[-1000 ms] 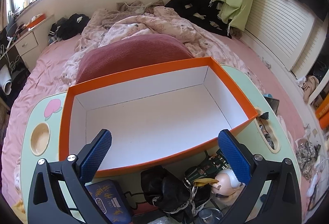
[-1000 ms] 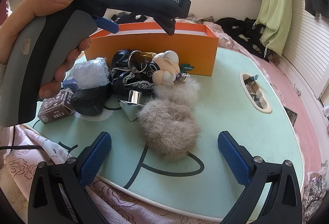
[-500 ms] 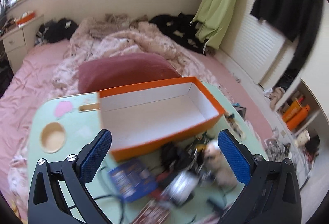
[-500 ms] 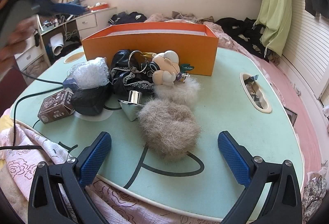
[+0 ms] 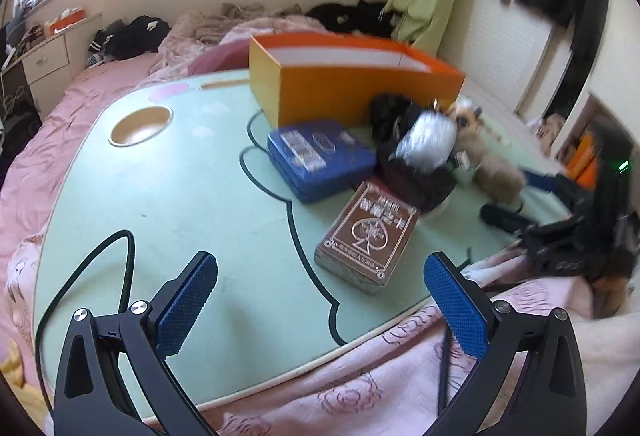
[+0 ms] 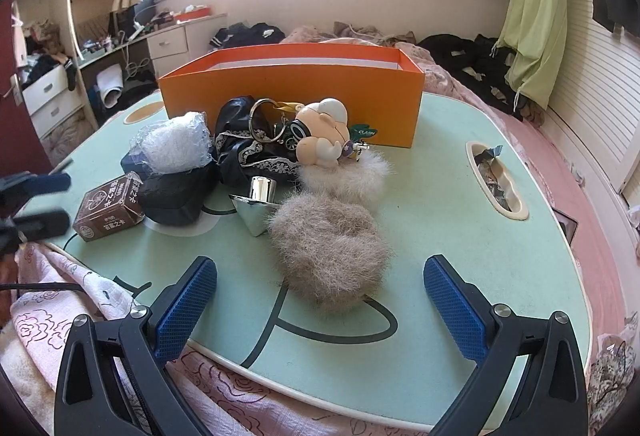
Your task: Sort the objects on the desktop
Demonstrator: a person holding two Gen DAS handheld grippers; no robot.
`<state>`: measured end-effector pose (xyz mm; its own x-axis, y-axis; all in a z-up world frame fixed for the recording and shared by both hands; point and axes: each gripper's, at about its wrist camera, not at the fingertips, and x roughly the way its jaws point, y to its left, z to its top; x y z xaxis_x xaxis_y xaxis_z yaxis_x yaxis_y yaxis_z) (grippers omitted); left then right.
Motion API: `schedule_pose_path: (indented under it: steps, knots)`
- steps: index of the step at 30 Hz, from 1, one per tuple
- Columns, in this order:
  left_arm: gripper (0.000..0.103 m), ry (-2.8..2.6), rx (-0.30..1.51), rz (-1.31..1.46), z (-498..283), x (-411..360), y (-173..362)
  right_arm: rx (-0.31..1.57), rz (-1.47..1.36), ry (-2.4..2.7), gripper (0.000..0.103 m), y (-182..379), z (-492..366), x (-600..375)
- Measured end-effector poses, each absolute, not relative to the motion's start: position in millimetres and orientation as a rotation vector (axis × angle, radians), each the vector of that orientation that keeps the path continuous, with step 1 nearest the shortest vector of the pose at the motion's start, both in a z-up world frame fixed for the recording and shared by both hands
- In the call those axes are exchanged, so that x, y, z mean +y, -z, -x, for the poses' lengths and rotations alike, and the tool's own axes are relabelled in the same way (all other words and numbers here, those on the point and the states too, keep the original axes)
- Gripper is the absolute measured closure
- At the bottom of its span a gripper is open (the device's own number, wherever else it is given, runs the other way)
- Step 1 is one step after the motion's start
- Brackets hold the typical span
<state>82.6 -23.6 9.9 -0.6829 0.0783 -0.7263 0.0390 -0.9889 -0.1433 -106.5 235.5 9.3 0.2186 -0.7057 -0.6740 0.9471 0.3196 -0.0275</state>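
Note:
An orange box (image 6: 292, 92) (image 5: 356, 80) stands at the back of the pale green table (image 6: 440, 236). In front of it lies a heap: a brown card pack (image 5: 366, 236) (image 6: 110, 212), a blue tin (image 5: 320, 158), a black pouch (image 6: 176, 190) with a clear bag of white stuff (image 6: 176, 144) on top, black lace cloth (image 6: 248, 152), a doll keychain (image 6: 324, 134), a shiny metal cone (image 6: 256, 206) and a beige fur pompom (image 6: 332, 252). My left gripper (image 5: 320, 300) is open over the near left edge, just short of the card pack. My right gripper (image 6: 320, 300) is open, close before the pompom.
A round cup recess (image 5: 140, 120) sits at the table's left, a slot tray with wrappers (image 6: 496, 176) at its right. A black cable (image 5: 124, 268) runs across the near left corner. Pink bedding (image 5: 68, 116) surrounds the table; a drawer unit (image 6: 52, 96) stands left.
My left gripper has swung from above the orange box down and back to the table's near left edge, still open. The right gripper has not moved.

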Motion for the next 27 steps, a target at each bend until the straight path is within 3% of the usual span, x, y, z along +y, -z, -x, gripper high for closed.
schedule_pose_path:
  steps: [6, 27]
  knots:
    - [0.000, -2.884, -0.071, 1.224, -76, -3, 0, 0.652, -0.445, 1.210, 0.000, -9, 106, 236]
    - [0.000, -2.887, -0.075, 1.219, -76, -4, 1, 0.616, -0.517, 1.354, 0.000, -9, 107, 236]
